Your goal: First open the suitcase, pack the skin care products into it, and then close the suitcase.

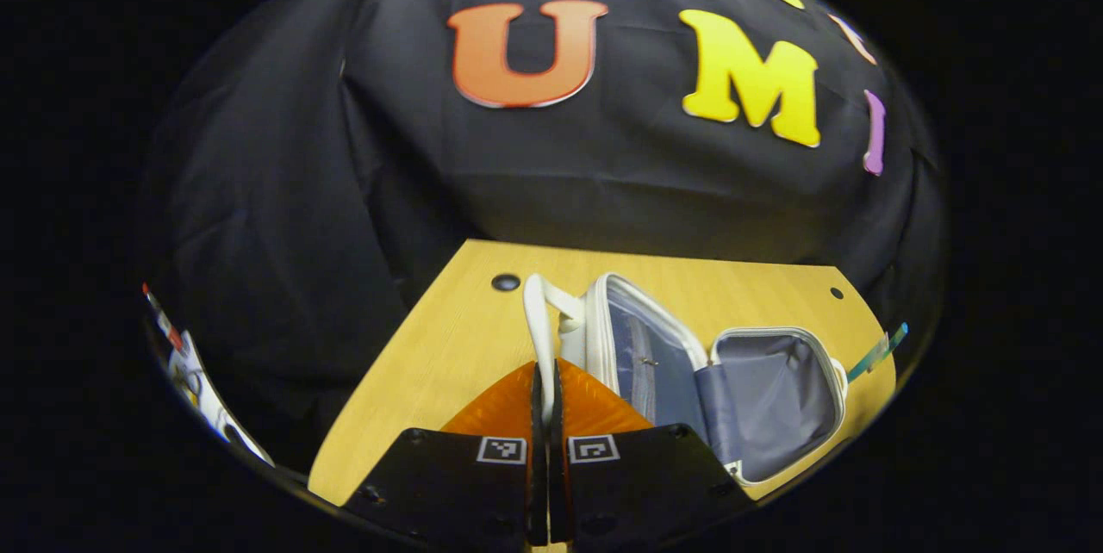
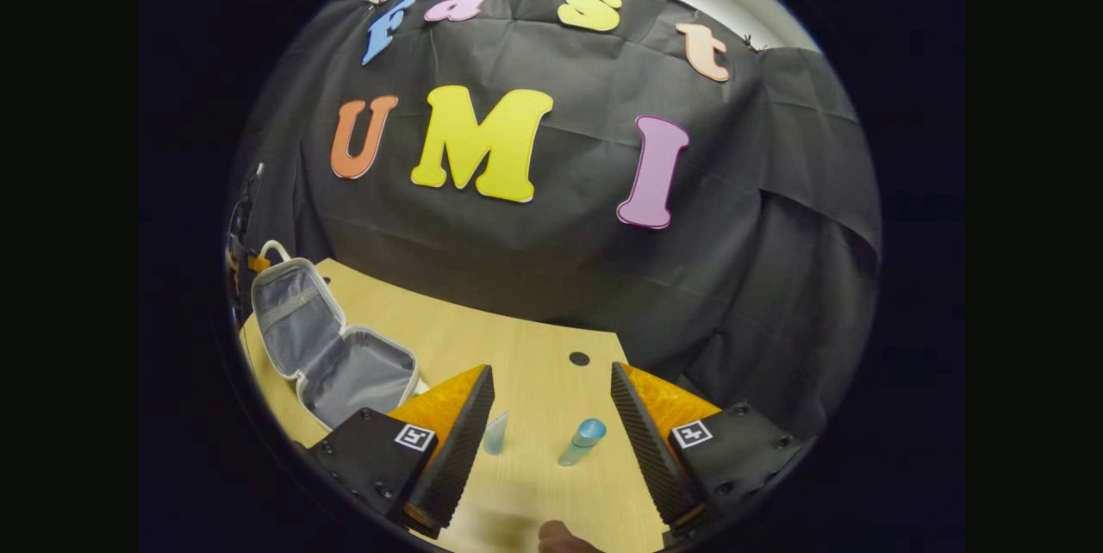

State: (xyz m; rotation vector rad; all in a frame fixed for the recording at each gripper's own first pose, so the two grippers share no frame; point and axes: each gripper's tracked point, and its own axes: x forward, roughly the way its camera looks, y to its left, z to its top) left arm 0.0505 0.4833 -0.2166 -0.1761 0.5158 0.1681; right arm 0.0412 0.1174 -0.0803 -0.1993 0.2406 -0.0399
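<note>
Black cloth hangs behind a pale wooden table [image 2: 534, 346], and on that table we see the suitcase [image 1: 732, 389] lying open, its grey lining exposed and one half propped upright. In the left gripper view, the left gripper [image 1: 545, 381] has its fingers drawn together on the suitcase's white handle [image 1: 541, 320]; the handle runs down into the seam between them, so we cannot see the contact itself, though both fingers appear to press on it. In the right gripper view, the right gripper [image 2: 551, 406] stands wide apart with nothing between its fingers, poised above the table. Between those fingers we make out a small blue-capped bottle [image 2: 582, 441] lying on the wood, and a second pale tube [image 2: 495, 432] just beside the finger on the view's left, partly hidden by it. At the bottom edge a fingertip [image 2: 560, 536] is cut off. The suitcase [image 2: 327, 346] sits well apart from the bottles, toward that view's left edge.
</note>
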